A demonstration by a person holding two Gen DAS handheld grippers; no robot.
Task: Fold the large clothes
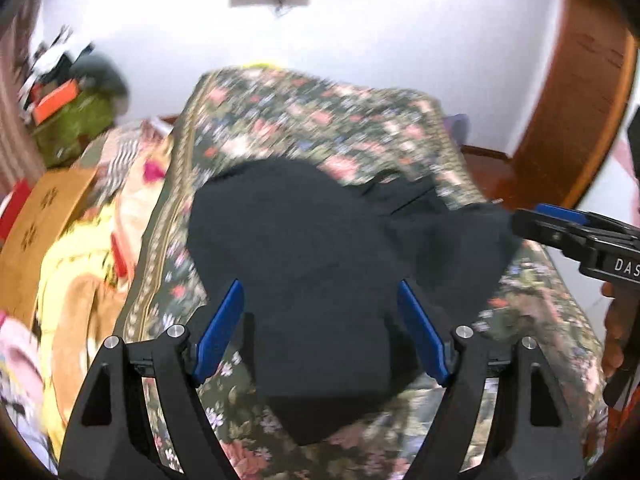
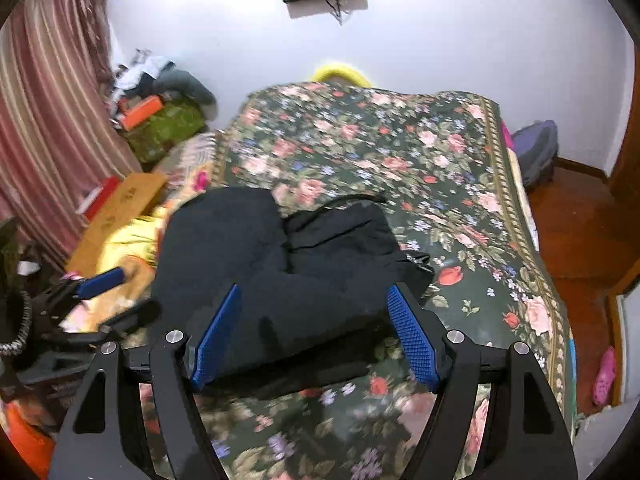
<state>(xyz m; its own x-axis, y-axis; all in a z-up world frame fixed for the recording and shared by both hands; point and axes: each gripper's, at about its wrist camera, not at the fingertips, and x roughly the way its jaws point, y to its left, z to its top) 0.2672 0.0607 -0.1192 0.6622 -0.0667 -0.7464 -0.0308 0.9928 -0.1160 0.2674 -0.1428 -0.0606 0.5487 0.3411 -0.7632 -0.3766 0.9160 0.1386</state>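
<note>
Item: dark navy soft cloth garment (image 2: 276, 264), bunched and partly folded at centre frame on the green floral-print bedspread (image 2: 460, 184); left gripper (image 1: 320, 332) and right gripper (image 2: 314, 336) both wide, empty above it; step between folds, next likely regrasping an edge.

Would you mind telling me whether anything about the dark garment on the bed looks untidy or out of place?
The black garment lies bunched on the floral bedspread, not squared: one part overlaps the other unevenly, and a thin cord sticks out at its far edge. Both tongs are open and hold nothing.
</note>
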